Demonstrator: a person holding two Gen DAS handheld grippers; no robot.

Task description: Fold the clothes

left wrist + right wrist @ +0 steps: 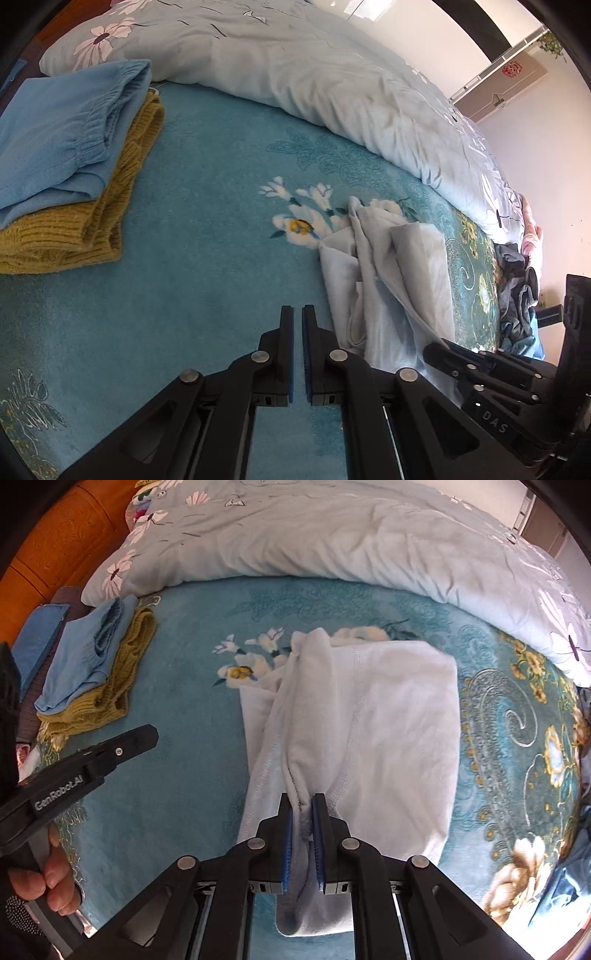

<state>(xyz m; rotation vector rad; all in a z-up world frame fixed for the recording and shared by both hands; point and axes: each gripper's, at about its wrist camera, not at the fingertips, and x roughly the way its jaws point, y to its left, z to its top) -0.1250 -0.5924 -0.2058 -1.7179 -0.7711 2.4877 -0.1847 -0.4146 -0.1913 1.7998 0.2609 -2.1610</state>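
Right wrist view alone shows right gripper point(301, 803) clamping the pale garment point(399, 720); left gripper point(298, 314), nearly closed, empty, garment rightward.

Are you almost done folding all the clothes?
Not yet. Done: blue pants folded on a yellow sweater. In hand: the right gripper pinches the pale blue garment; the left gripper holds nothing. Left: a dark crumpled pile.
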